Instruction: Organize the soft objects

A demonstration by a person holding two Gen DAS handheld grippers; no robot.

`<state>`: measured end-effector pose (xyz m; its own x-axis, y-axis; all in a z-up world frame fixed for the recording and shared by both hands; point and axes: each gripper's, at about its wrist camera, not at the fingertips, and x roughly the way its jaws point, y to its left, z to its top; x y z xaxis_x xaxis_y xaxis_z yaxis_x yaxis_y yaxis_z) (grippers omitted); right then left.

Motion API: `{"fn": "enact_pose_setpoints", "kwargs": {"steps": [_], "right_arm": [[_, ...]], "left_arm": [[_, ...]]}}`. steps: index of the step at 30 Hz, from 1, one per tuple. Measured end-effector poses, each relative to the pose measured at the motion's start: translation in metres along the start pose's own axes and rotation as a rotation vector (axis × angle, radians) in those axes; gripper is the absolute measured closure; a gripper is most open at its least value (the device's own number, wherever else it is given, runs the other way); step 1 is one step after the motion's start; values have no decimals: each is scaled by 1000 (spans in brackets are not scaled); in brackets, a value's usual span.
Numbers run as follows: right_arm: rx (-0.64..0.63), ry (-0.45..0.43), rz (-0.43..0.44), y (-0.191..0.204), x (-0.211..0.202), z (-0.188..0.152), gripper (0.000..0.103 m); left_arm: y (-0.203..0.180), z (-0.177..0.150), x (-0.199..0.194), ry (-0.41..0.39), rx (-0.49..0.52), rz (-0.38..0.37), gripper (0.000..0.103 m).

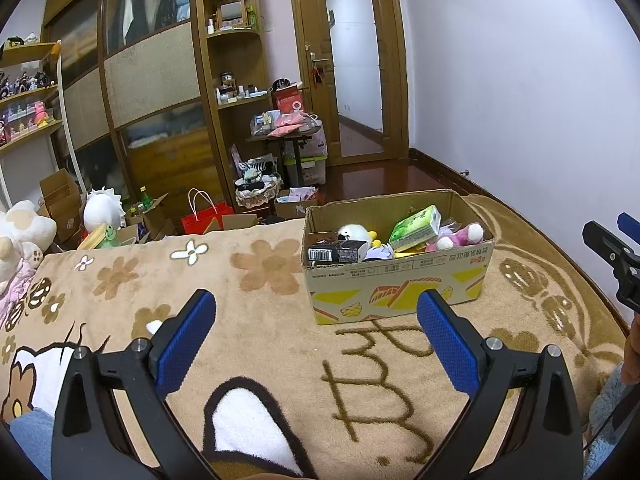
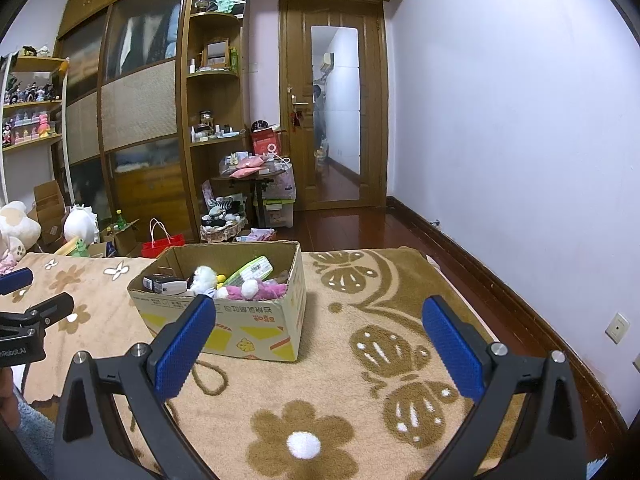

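Both grippers, left gripper [image 1: 316,320] and right gripper [image 2: 320,326], hover with jaws spread near the cardboard box [image 1: 400,280].

Fuzzy, matt fleece blanket [image 1: 260,320] under a printed corrugated cardboard box [image 1: 400,284]. Inside, a fluffy pink plush toy [image 2: 260,290]. Glossy dark wood floor [image 2: 360,232]. Textured blue rubbery finger pads [image 1: 186,344].

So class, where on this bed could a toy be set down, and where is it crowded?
Free: the blanket between the left tool and the cardboard box, and the butterfly-patterned stretch right of the box. Crowded: inside the box, and the plush toys at the left edge.
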<state>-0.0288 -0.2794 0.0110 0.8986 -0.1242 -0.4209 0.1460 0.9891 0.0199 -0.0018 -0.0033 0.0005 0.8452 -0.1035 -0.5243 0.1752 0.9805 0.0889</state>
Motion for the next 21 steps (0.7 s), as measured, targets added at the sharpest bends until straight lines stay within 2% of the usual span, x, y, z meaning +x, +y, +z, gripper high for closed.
{"fn": "enact_pose_setpoints", "kwargs": {"steps": [21], "right_arm": [[7,4,-3,-1,0,-7,0]], "left_arm": [[-1,0,0,2,3,2,3]]}}
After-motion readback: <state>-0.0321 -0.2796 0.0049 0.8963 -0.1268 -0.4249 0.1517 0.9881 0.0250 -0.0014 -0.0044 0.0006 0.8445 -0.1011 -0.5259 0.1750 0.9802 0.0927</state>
